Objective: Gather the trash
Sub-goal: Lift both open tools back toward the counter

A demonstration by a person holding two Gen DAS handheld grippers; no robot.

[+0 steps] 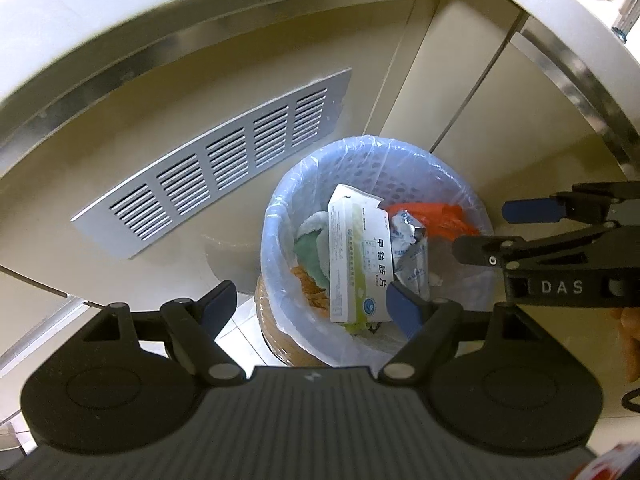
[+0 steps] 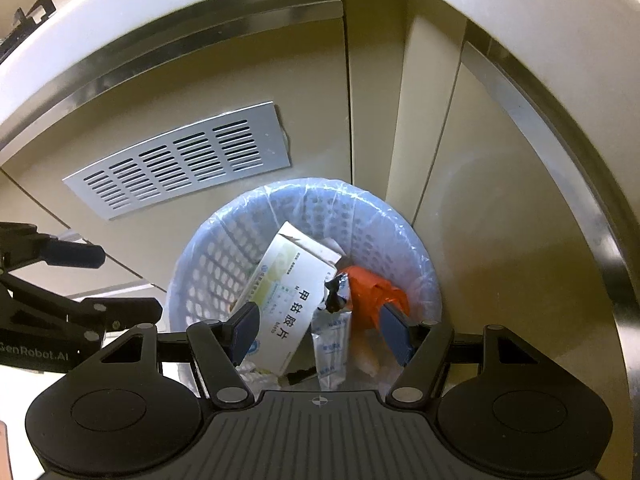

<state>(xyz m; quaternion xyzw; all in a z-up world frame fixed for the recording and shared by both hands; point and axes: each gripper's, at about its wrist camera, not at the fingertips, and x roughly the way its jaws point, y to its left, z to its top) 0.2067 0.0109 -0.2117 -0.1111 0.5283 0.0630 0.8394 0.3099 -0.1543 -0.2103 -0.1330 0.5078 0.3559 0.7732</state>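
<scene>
Both tongs hang above the bin (image 1: 372, 184), pointing steeply down into it. The left tongs (image 1: 308, 304) are spread wide with nothing between the blue pads; they touch nothing. The right tongs (image 2: 320, 330) are also spread, holding nothing, with the trash lying loose below the gap between their pads. In the left view the right tongs (image 1: 500, 228) come in side-on from the right edge, and a bit of a hand (image 1: 630, 340) shows behind them, cut off by the frame.

The trash is already in the bin: a white and green carton (image 2: 288, 300) with printed characters leans upright on the inner wall, a crumpled orange bag (image 2: 372, 292) lies beside it, and silvery foil packets (image 2: 330, 344) sit between them. Green and white cloth-like scraps (image 1: 310, 248) lie at the left, hard to make out.

The bin is a round perforated plastic basket lined with a thin clear bag folded over its rim. Its bottom is hidden under the trash. Behind it stand smooth beige cabinet panels with a slotted metal vent (image 1: 216, 164). A white tabletop (image 2: 500, 0) edge curves overhead.
</scene>
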